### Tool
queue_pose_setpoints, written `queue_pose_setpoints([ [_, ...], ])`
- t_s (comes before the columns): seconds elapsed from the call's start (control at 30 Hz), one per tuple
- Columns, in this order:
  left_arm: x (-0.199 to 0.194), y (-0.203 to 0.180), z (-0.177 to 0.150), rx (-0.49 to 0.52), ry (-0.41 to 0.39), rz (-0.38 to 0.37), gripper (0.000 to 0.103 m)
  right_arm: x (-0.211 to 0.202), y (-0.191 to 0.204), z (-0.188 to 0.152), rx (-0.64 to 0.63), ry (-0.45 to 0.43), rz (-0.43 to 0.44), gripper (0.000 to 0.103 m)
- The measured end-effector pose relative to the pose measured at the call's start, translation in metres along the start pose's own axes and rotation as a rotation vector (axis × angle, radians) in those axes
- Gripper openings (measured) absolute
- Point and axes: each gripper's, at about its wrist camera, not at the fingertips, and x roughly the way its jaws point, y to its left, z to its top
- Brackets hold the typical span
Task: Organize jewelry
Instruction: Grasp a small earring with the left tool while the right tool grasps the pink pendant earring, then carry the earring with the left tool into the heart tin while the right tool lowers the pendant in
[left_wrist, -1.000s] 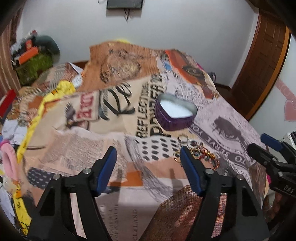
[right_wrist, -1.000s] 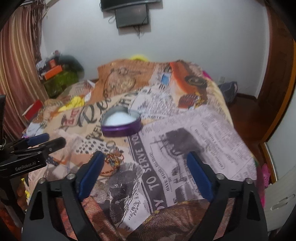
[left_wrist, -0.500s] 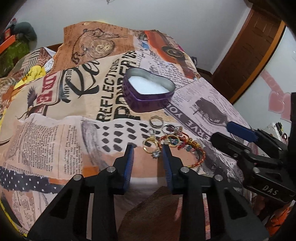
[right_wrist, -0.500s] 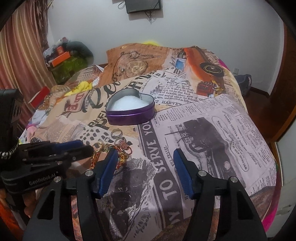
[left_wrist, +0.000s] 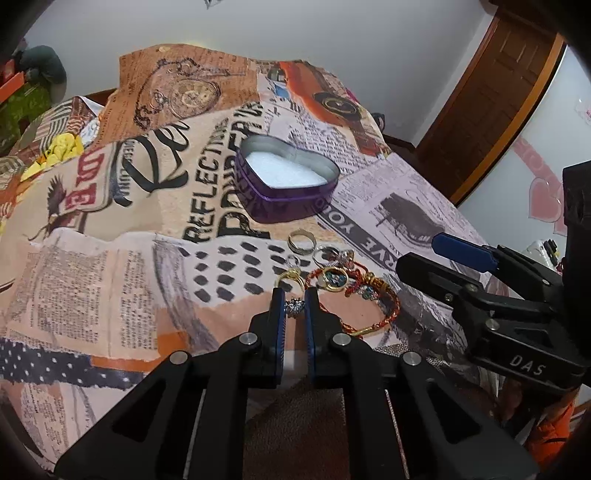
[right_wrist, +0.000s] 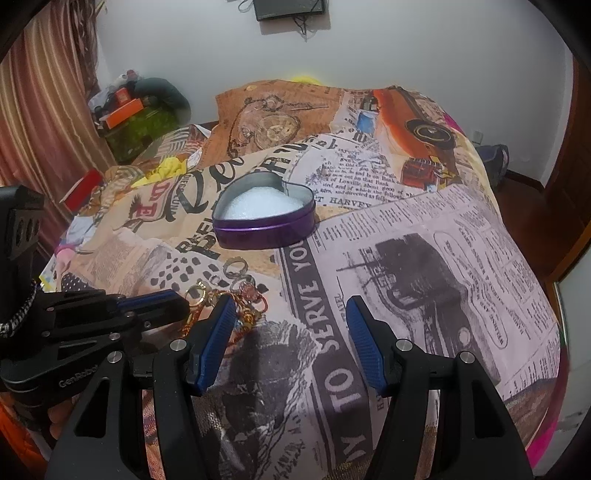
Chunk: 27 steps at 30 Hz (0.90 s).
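Note:
A purple heart-shaped tin (left_wrist: 286, 184) with a white foam lining stands open on the printed bedspread; it also shows in the right wrist view (right_wrist: 264, 218). A small pile of rings and a red-and-gold bracelet (left_wrist: 332, 277) lies just in front of it. My left gripper (left_wrist: 295, 299) is shut on a gold ring with a clear stone (left_wrist: 294, 305), at the near edge of the pile. My right gripper (right_wrist: 290, 308) is open and empty, just right of the pile (right_wrist: 236, 291). It shows from the side in the left wrist view (left_wrist: 436, 254).
The printed bedspread (right_wrist: 424, 258) covers the whole bed. Clutter and boxes (right_wrist: 133, 110) sit at the far left by a striped curtain. A wooden door (left_wrist: 491, 110) and the bed's right edge lie to the right.
My left gripper has moved in on the jewelry pile and closed on the stone ring. My right gripper has moved closer to the pile and its jaws have narrowed somewhat.

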Motion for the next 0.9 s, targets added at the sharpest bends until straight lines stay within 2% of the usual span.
queue_pose_setpoints([
  [0.27, -0.023, 0.011, 0.017, 0.008, -0.097, 0.041, 0.009, 0.021, 0.007, 0.013, -0.045, 0.038, 0.029, 0.057],
  [0.33, -0.024, 0.014, 0.02, 0.013, -0.11, 0.05, 0.009, 0.027, 0.01, 0.015, -0.066, 0.061, 0.038, 0.047],
  [0.5, -0.019, 0.016, 0.021, 0.033, -0.118, 0.07, 0.009, 0.042, 0.013, 0.016, -0.1, 0.114, 0.064, 0.034],
  [0.73, -0.007, 0.018, 0.019, 0.025, -0.096, 0.063, 0.009, 0.052, 0.011, 0.012, -0.089, 0.165, 0.128, 0.025],
  [0.77, -0.007, 0.018, 0.018, 0.028, -0.095, 0.064, 0.009, 0.052, 0.012, 0.012, -0.09, 0.164, 0.137, 0.023],
  [0.8, -0.006, 0.017, 0.018, 0.033, -0.095, 0.064, 0.009, 0.052, 0.013, 0.012, -0.092, 0.164, 0.148, 0.015],
  [0.9, -0.008, 0.014, 0.018, 0.048, -0.097, 0.07, 0.009, 0.05, 0.014, 0.012, -0.096, 0.153, 0.153, 0.013],
])
